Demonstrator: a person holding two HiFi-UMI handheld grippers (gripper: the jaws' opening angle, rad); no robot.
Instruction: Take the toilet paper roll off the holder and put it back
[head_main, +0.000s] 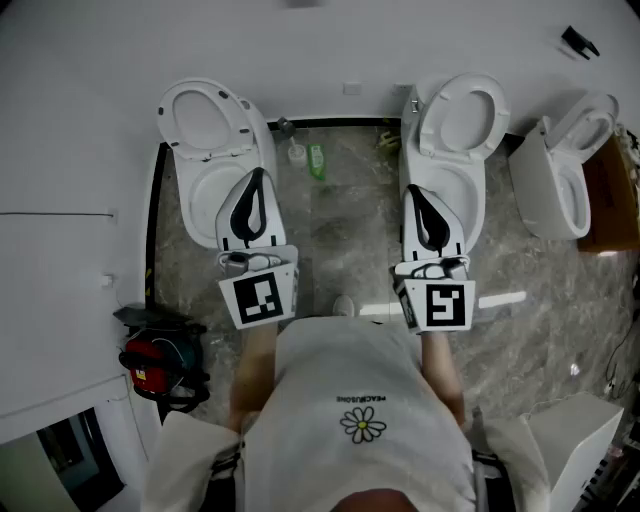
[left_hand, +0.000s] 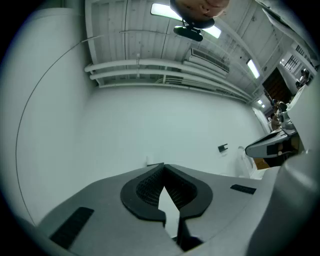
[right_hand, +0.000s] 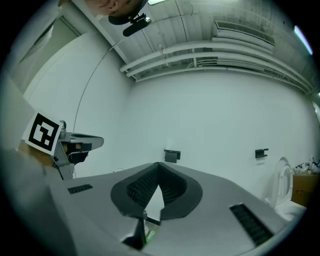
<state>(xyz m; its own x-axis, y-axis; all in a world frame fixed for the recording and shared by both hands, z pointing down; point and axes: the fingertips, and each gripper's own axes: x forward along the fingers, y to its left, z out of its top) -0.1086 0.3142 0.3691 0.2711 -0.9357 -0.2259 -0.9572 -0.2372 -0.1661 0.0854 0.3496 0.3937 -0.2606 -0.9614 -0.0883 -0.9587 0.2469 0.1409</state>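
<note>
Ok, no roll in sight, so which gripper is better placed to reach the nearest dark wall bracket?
Likely right: the right gripper points almost straight at the bracket; from the left gripper it sits off to the right.

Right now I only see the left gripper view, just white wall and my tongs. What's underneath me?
Observer: In the head view your left gripper lies over the left toilet, one of three along the wall.
Operator: Is the other one holding something?
Observer: No, the right gripper has its tongs shut together, with nothing between them.
Operator: Where's the toilet paper?
Observer: No roll shows in any view. A green bottle stands on the floor between two toilets.
</note>
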